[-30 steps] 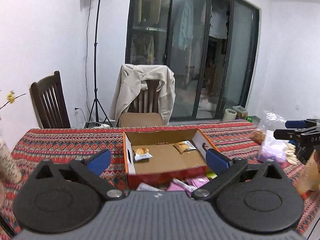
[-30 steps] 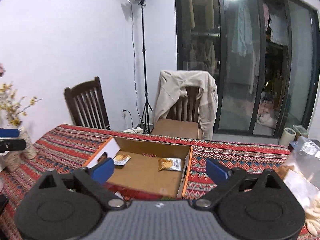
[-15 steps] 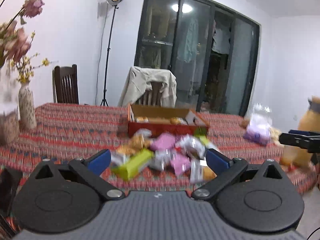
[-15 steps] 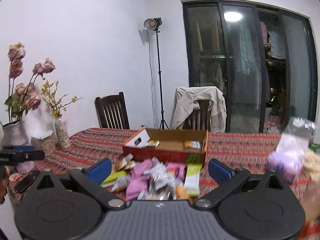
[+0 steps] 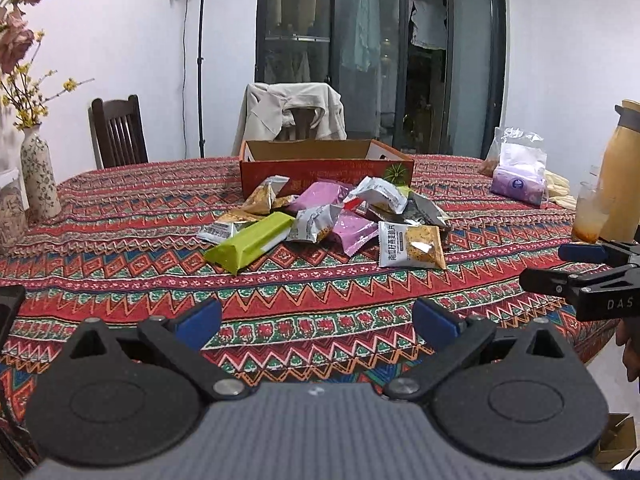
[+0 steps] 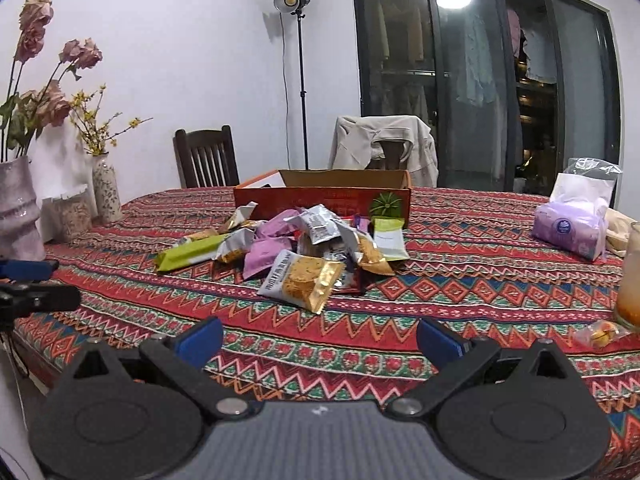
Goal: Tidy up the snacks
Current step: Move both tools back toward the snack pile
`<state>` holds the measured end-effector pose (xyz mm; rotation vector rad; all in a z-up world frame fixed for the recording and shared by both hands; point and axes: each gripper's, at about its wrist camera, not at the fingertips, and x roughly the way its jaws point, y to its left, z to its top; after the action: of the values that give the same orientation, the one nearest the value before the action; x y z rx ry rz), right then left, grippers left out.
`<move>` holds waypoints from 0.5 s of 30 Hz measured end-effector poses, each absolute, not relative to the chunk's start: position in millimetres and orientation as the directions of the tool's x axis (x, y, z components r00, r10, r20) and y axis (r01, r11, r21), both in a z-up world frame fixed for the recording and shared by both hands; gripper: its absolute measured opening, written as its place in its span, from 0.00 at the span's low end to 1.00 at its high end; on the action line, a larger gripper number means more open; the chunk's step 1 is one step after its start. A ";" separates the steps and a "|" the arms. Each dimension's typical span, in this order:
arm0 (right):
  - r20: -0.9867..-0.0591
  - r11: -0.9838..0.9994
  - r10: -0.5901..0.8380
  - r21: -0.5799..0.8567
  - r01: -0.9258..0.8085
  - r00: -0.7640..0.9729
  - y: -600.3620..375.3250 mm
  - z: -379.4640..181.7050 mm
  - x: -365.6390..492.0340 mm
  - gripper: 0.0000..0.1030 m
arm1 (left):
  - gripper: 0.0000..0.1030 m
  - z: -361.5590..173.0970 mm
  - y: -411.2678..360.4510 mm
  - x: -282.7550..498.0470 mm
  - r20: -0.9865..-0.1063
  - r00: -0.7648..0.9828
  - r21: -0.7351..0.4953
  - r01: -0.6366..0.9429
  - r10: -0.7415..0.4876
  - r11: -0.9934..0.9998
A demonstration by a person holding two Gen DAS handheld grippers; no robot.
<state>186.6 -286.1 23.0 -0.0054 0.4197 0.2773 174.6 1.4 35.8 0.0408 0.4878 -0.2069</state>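
A heap of several snack packets (image 5: pixel 320 216) (image 6: pixel 304 248) lies on the patterned tablecloth in front of an open orange cardboard box (image 5: pixel 326 164) (image 6: pixel 324 196). A green bar (image 5: pixel 250 242) and a white-and-gold biscuit packet (image 5: pixel 412 246) (image 6: pixel 302 280) sit nearest me. My left gripper (image 5: pixel 318 320) hovers open over the table's near edge, well short of the heap, with nothing between its blue pads. My right gripper (image 6: pixel 320 338) is likewise open and empty, and it also shows at the right edge of the left wrist view (image 5: pixel 576 268).
Vases with dried flowers (image 6: pixel 24 208) stand at the left. A purple tissue pack (image 6: pixel 570 226), a plastic bag, a glass (image 5: pixel 592 212) and a tan bottle (image 5: pixel 620 172) are at the right. Chairs (image 5: pixel 294 114) and a light stand (image 6: pixel 300 80) stand behind the table.
Both grippers have pulled back and down from above the box to the table's near edge. The snack heap now lies ahead of them. Both stay open.
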 end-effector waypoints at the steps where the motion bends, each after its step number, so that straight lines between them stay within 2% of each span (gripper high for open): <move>1: -0.400 0.962 0.264 0.048 -0.268 0.877 -284.5 23.0 189.2 1.00 | 1.00 34.6 1.4 177.6 -0.474 0.860 -0.010 0.208 -0.188 0.978; 9: -0.421 0.962 0.253 0.015 -0.272 0.871 -277.0 15.1 218.5 1.00 | 1.00 23.2 2.4 217.4 -0.518 0.842 0.012 0.179 -0.148 0.984; 15: -0.417 0.936 0.252 -0.123 -0.329 0.873 -257.9 9.9 256.6 1.00 | 1.00 15.9 -6.1 278.6 -0.518 0.838 0.060 0.233 -0.169 0.971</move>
<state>256.6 -257.9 9.9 -0.1933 0.4082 0.3057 278.6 -6.1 15.9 0.1227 0.5363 -0.2134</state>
